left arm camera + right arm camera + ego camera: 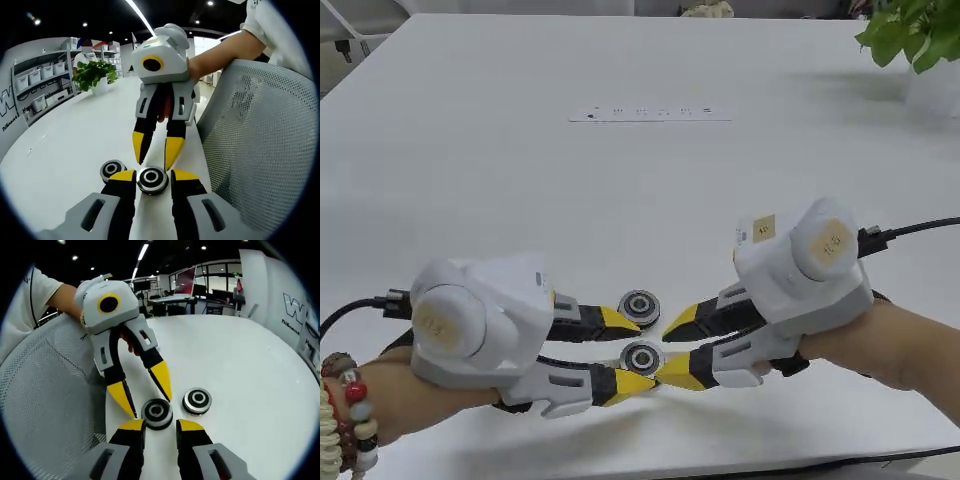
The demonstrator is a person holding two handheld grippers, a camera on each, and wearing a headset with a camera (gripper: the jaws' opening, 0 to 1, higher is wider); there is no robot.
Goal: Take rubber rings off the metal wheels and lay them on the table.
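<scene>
Evidently this is the lining-up step: both claws are poised at one wheel, and neither ring is off yet.

At lower centre of the head view, a small round metal wheel (642,357) with a black rubber ring round its rim lies flat on the white tabletop (620,180). The white-and-black, yellow-tipped left claw (630,352) reaches in from the lower left, jaws apart, straddling that wheel without clamping it. The matching right claw (666,348) faces it from the right, jaws also apart and holding nothing, its tips just beside the wheel. A second wheel (639,306) of the same kind lies just above in the frame, its ring on as well. Next, I'd judge, one claw must pinch the wheel steady while the other works a tip under the rubber, peels it off and lays it on the tabletop.
</scene>
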